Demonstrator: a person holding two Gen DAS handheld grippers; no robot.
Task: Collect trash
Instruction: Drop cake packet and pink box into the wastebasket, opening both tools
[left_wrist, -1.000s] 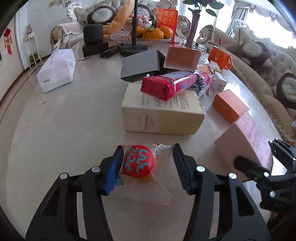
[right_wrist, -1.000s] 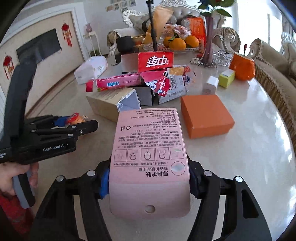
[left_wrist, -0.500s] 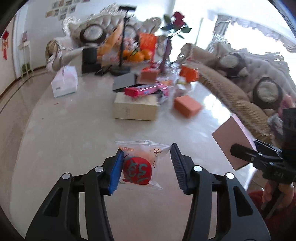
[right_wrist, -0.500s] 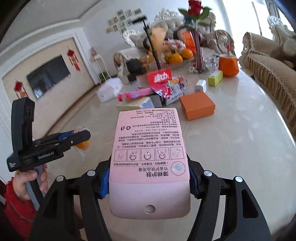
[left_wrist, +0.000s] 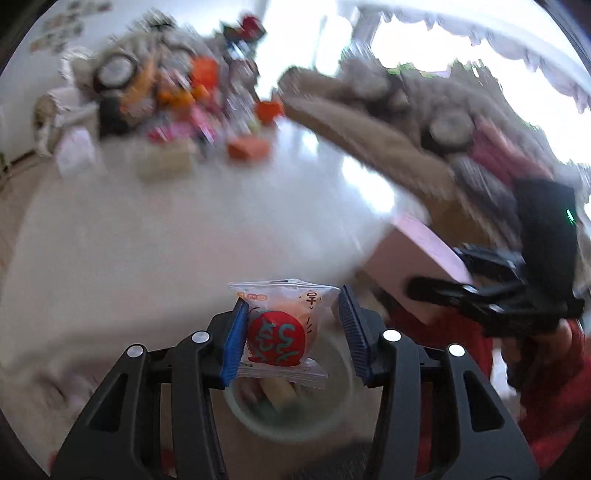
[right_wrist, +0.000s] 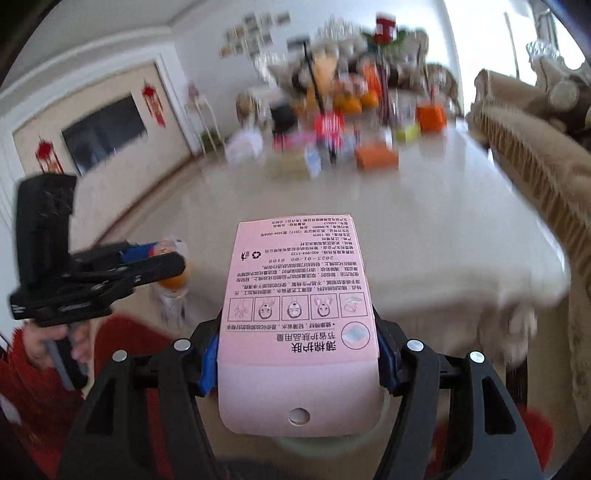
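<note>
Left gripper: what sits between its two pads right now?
In the left wrist view, a clear snack packet with a red ball inside sits between the left gripper pads, over a pale bin below.

Both wrist views face the shared table (left_wrist: 155, 236)

- Under my left tongs (left_wrist: 291, 334), the pale green round bin (left_wrist: 334, 410) gapes open-mouthed; the clear snack packet with a red circle (left_wrist: 280, 330) hangs over it.
- The near pale marble tabletop (right_wrist: 424, 229) is bare, with room to pass.
- At the far end I see a blurred clutter of boxes (right_wrist: 376, 157).
- My right tongs (right_wrist: 299, 363) carry a pink printed carton (right_wrist: 299, 314) that blocks the bin's view.
- A beige tasselled sofa (right_wrist: 539, 158) walls the right edge.
</note>
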